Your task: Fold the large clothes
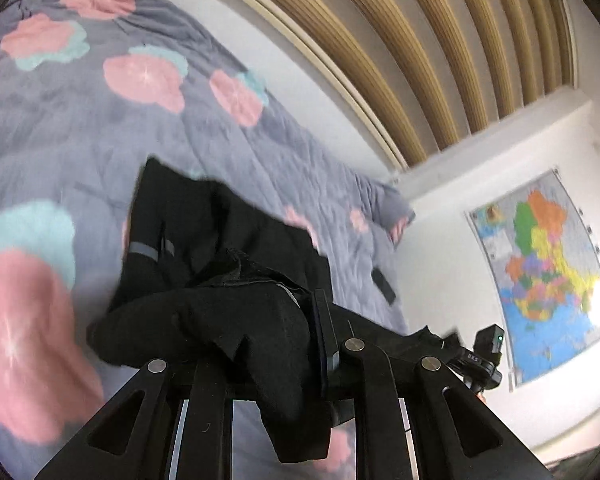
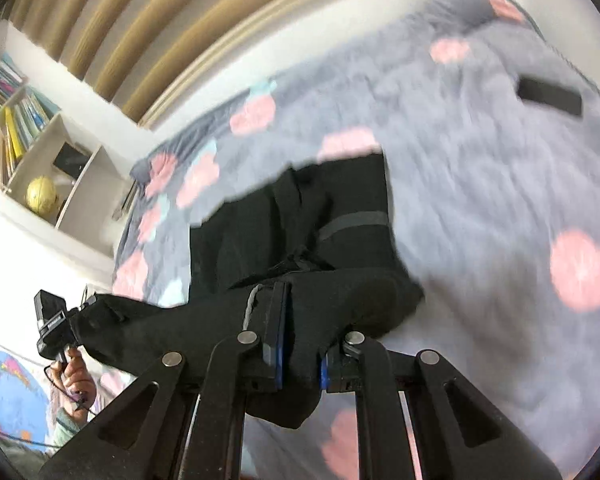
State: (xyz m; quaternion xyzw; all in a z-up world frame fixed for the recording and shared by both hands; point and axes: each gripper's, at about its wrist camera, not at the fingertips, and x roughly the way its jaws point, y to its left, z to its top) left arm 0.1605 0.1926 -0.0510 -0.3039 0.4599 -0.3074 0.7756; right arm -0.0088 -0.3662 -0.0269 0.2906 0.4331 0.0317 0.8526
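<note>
A large black garment [image 1: 220, 248] with thin grey stripes lies partly on the grey flowered bed cover [image 1: 80, 128]. My left gripper [image 1: 300, 344] is shut on a bunched edge of it, lifted off the bed. In the right wrist view the same black garment [image 2: 300, 224] hangs from my right gripper [image 2: 300, 344], whose blue-padded fingers [image 2: 278, 332] are shut on a fold of cloth. The garment stretches between both grippers. The other gripper shows at each view's edge: the right gripper [image 1: 484, 356] and the left gripper [image 2: 56, 332].
A small black flat object [image 2: 548, 96] lies on the bed cover [image 2: 480, 200]; it also shows in the left wrist view [image 1: 384, 284]. A wall map [image 1: 540, 272] hangs beyond the bed. A bookshelf [image 2: 36, 152] with a globe stands on the other side.
</note>
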